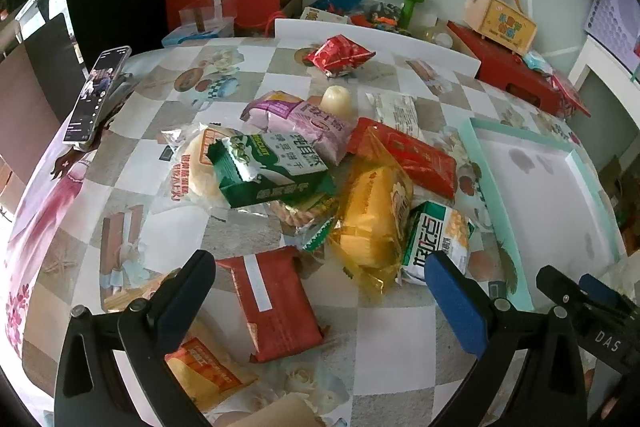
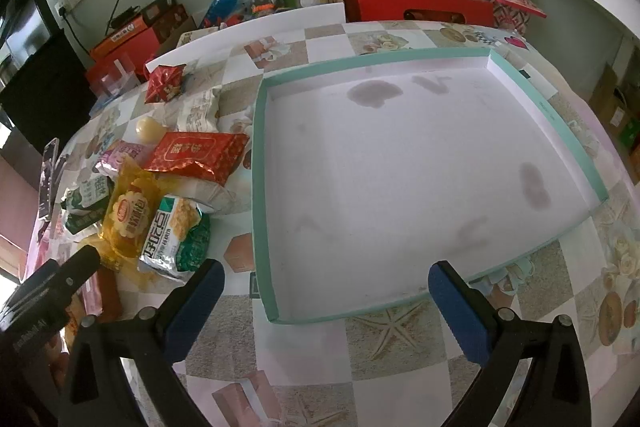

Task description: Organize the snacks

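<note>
Heaped mid-table (image 1: pixel 392 367): green biscuit packet (image 1: pixel 272 171), purple pouch (image 1: pixel 308 127), yellow bag (image 1: pixel 374 223), red packet (image 1: pixel 408 155). Nearest, between wide-open left gripper (image 1: pixel 320 291) fingers, untouched: dark red packet (image 1: pixel 276 303). Along right edge: teal-rimmed tray (image 1: pixel 500 219). At left edge: propped phone (image 1: pixel 96 95).

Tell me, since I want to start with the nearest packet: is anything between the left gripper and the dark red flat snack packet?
Nothing visible. The dark red flat snack packet lies alone on the checked tablecloth, between the wide-open fingers of the left gripper; no other snack covers it.
</note>
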`<state>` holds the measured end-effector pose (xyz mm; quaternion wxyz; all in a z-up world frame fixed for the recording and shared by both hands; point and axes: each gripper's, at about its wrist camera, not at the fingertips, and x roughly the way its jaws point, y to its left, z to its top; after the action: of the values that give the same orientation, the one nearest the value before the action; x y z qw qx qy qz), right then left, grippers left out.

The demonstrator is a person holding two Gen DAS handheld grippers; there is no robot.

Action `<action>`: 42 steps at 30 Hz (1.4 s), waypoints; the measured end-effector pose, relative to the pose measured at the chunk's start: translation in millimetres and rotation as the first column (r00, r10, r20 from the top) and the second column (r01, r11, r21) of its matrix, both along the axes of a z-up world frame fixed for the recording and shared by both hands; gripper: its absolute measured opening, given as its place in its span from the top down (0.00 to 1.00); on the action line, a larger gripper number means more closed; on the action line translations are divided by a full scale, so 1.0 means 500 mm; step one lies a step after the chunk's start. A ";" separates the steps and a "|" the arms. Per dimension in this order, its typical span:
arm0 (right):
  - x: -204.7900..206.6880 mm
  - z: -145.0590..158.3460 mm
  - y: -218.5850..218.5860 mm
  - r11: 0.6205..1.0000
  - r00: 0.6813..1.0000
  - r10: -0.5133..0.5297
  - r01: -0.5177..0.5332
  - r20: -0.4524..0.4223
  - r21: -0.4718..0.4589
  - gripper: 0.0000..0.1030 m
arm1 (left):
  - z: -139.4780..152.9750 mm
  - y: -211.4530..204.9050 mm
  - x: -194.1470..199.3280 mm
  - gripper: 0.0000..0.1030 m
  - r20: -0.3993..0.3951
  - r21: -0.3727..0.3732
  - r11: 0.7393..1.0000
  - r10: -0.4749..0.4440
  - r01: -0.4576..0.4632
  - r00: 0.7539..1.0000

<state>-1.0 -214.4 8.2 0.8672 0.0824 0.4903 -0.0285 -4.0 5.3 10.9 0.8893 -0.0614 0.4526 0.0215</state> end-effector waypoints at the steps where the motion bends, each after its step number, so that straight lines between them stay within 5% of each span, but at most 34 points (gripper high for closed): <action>1: 0.000 0.000 -0.001 1.000 1.000 -0.001 0.001 0.000 0.001 0.00 | 0.002 0.001 -0.001 0.00 0.002 -0.003 1.000 0.002 -0.002 1.000; 42: -0.004 0.005 -0.008 1.000 1.000 -0.015 0.015 0.011 0.015 0.00 | 0.017 0.032 -0.001 0.00 0.044 0.005 1.000 0.028 -0.028 0.999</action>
<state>-3.0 -218.3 10.6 0.8690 0.0926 0.4851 -0.0309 -4.5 21.4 19.5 0.8987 -0.0657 0.4322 0.0339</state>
